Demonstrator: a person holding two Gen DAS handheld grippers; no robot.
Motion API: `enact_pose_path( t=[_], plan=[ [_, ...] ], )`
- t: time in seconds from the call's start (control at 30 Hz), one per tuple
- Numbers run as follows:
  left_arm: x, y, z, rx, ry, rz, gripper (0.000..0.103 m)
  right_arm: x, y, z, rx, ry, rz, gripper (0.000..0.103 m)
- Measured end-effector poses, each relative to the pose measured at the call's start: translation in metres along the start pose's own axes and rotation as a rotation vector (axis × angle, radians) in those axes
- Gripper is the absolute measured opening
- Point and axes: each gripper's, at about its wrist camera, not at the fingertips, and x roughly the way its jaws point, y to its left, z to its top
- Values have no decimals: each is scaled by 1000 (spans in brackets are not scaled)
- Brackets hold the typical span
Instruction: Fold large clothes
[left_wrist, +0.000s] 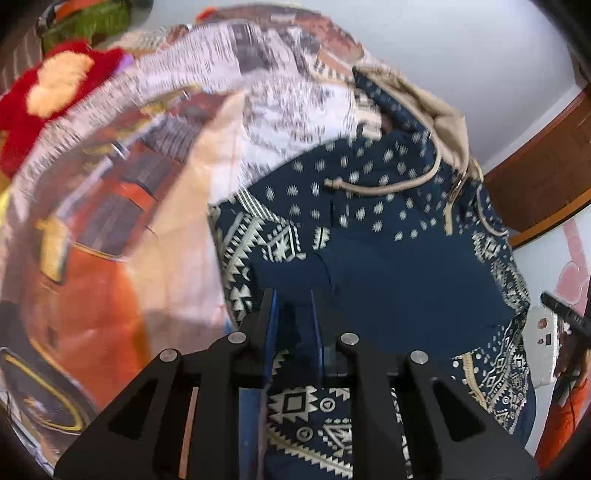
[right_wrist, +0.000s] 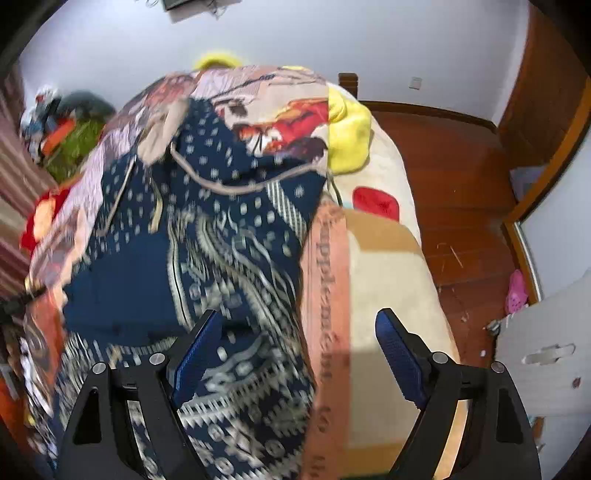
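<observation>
A large navy hoodie (left_wrist: 388, 236) with cream geometric print, beige hood lining and drawstrings lies on a patterned bedspread. My left gripper (left_wrist: 293, 299) is shut on a fold of the navy fabric near the hoodie's lower part. In the right wrist view the same hoodie (right_wrist: 207, 229) spreads over the bed. My right gripper (right_wrist: 299, 332) is open, its blue-padded fingers (right_wrist: 397, 354) wide apart over the hoodie's right edge and the bedspread. Both views are motion-blurred.
The printed bedspread (left_wrist: 110, 229) covers the bed (right_wrist: 384, 295). A red and yellow plush (left_wrist: 55, 96) lies at the left, a yellow plush (right_wrist: 347, 136) at the far side. Wooden floor (right_wrist: 454, 192) and a white panel (right_wrist: 543, 350) are to the right.
</observation>
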Motion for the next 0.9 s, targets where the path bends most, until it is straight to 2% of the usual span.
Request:
enact_pose_path(
  t=[0.13, 0.2, 0.23, 0.3, 0.43, 0.57, 0.7, 0.77, 0.9],
  plan=[
    [30, -9, 0, 24, 64, 20, 15, 18, 4, 22, 44, 9, 16, 84],
    [38, -15, 0, 54, 63, 45, 15, 35, 4, 32, 68, 35, 20, 84],
    [40, -20, 0, 88, 53, 68, 15, 42, 3, 35, 78, 45, 19, 84],
    [41, -33, -1, 168, 28, 105, 0, 57, 2, 42, 99, 66, 15, 84],
    [22, -57, -5, 263, -63, 142, 0, 89, 6, 56, 122, 105, 3, 84],
    [-19, -60, 3, 237, -161, 116, 0, 103, 17, 70, 70, 78, -59, 84],
    [-50, -42, 15, 213, -233, 173, 0, 114, 27, 76, -21, 66, -116, 84],
    [-51, -26, 18, 182, -222, 187, 0, 116, 28, 75, -50, 49, -123, 85],
    [-39, 3, 8, 100, -137, 104, 0, 112, 21, 69, -53, 27, -127, 85]
  ],
)
